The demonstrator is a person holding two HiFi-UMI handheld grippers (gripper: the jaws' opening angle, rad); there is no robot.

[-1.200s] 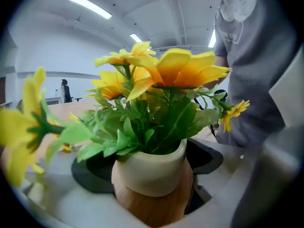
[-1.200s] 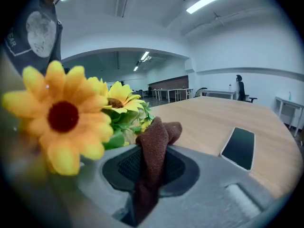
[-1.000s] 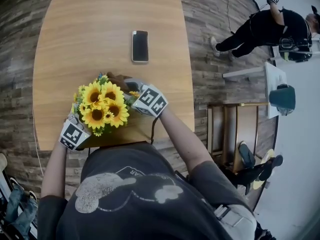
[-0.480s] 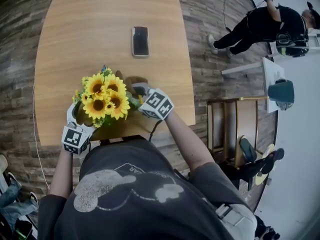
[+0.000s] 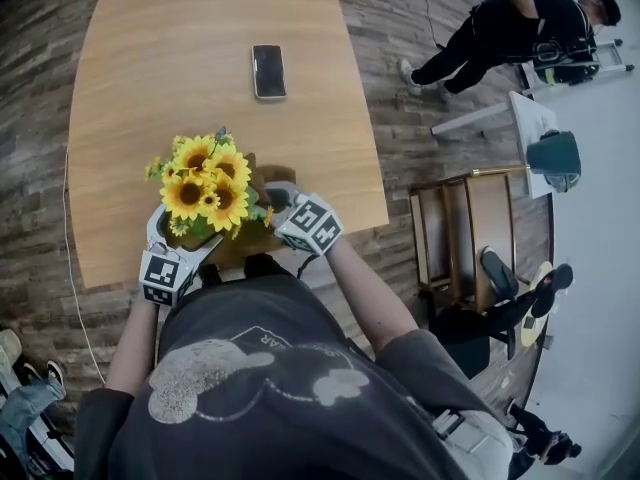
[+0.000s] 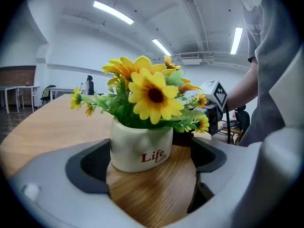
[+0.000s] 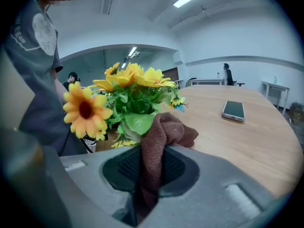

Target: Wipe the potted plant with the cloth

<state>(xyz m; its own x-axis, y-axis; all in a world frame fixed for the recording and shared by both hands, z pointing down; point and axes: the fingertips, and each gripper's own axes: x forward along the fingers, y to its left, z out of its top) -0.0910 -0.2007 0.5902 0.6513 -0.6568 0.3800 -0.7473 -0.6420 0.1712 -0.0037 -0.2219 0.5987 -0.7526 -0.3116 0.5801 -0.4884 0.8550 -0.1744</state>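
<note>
On office table (image 5: 180, 58), left jaws just opened round pot (image 6: 140, 148), right jaws clamping cloth (image 7: 164, 132)

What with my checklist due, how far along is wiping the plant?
Done: brown cloth clamped in the right gripper. In hand: cloth at the plant's leaves; the left gripper, jaws just opening, straddles the white pot without gripping. Left: wiping; extent unclear.

Your surface (image 5: 200, 28) is a long, pale wood top with rounded corners, standing on a floor (image 5: 400, 108) of grey-brown planks. To your right, a brown wooden chair (image 5: 490, 228) sits near a small white table (image 5: 530, 133). Farther off, a person (image 5: 510, 28) in dark clothes bends over. White walls (image 6: 71, 51) surround you, and long light strips (image 6: 113, 12) glow on the white ceiling (image 6: 142, 4).
</note>
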